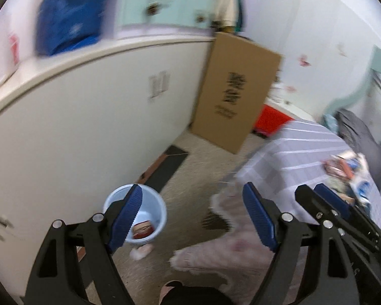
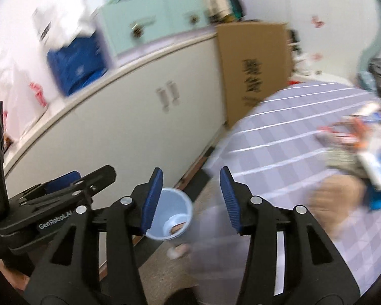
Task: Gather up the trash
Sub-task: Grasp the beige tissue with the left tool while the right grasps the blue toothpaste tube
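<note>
Small light-blue bin (image 1: 136,213) on floor beside cabinet (image 1: 89,117), 1 red-and-white wrapper already inside. White scrap (image 1: 141,251) on floor just outside bin, not collected. Litter pile (image 2: 363,147) on bed (image 2: 292,132) left. Left claw (image 1: 194,218) apart, empty. Right claw (image 2: 191,199) apart, empty.
</note>
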Tool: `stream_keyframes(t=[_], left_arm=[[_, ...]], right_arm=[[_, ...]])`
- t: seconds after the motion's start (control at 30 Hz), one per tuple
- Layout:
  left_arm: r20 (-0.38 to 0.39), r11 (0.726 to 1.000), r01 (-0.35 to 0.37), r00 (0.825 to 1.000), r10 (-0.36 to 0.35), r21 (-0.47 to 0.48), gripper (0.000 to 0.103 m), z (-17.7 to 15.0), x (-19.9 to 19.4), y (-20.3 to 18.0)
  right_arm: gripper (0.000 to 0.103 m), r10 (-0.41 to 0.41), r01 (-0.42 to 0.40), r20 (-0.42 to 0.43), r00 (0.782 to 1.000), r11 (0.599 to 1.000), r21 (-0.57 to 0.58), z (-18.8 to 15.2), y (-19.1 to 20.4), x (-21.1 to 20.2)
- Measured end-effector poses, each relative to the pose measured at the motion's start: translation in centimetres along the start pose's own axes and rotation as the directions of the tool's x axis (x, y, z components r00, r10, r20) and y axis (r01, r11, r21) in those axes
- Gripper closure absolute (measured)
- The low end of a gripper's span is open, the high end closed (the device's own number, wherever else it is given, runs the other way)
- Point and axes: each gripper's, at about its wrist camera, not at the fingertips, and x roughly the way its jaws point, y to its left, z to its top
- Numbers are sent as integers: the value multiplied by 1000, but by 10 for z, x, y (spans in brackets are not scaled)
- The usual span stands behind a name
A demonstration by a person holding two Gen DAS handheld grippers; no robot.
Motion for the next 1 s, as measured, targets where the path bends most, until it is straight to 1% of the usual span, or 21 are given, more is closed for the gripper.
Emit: stream_keyframes(t=[0.07,0.1,0.13,0.23,0.27,0.37,0.47,0.53,0.57,0.6,0.63,0.67,0.7,0.73,0.77,0.8,0.87,0.93,1.0], left_arm=[[-2,997,47,999,-47,59,23,-2,-6,-39],[-5,995,65,998,-65,78,23,-4,-8,-54],[-12,990,96,995,-95,107,23,-8,-9,-74],[-50,968,181,983,-175,176,23,-20,-9,-126],[-63,962,193,981,-185,193,23,-24,-7,-139],[-95,945,206,978,-187,253,23,-37,1,-178],[-101,937,163,985,-138,310,23,-45,9,-207],[-120,931,156,985,-123,331,24,-49,17,-221],[-125,930,152,985,-116,335,26,-50,19,-224],[-128,929,148,986,-110,340,35,-50,23,-229],[-144,929,146,984,-102,341,48,-50,28,-230],[-161,930,152,982,-102,334,55,-50,31,-231],[-182,932,164,977,-109,324,68,-51,34,-230],[-204,932,182,972,-121,313,82,-51,39,-230],[-208,934,187,970,-126,304,87,-50,41,-228],[-200,937,182,972,-126,298,94,-48,42,-228],[-192,945,180,973,-130,274,95,-46,41,-224],[-167,950,168,978,-127,263,95,-43,37,-220],[-151,953,154,981,-118,259,95,-40,33,-217]], right_arm=[[55,-57,56,31,998,998,21,0,-28,-28],[54,-98,96,47,994,995,34,-1,-45,-42],[54,-118,116,57,991,992,39,-2,-55,-52],[50,-220,216,88,971,975,51,-8,-93,-82],[50,-244,240,89,966,969,57,-11,-105,-90],[49,-315,310,59,947,947,89,-19,-145,-105],[48,-345,339,25,938,931,137,-30,-182,-114],[48,-356,355,-19,934,923,145,-34,-202,-115],[48,-357,361,-51,933,921,146,-35,-213,-114],[48,-349,357,-78,934,921,158,-36,-224,-112],[48,-348,359,-95,933,920,154,-37,-228,-110],[48,-361,374,-113,926,918,134,-36,-233,-108],[48,-373,388,-134,918,914,119,-34,-238,-105],[48,-367,384,-141,920,916,118,-33,-242,-104],[48,-357,374,-144,923,921,114,-32,-246,-103],[48,-359,374,-151,921,923,89,-28,-248,-99],[48,-351,364,-171,921,930,54,-24,-250,-91],[48,-332,339,-183,925,941,8,-19,-252,-80],[49,-330,331,-201,922,943,-27,-15,-255,-71]])
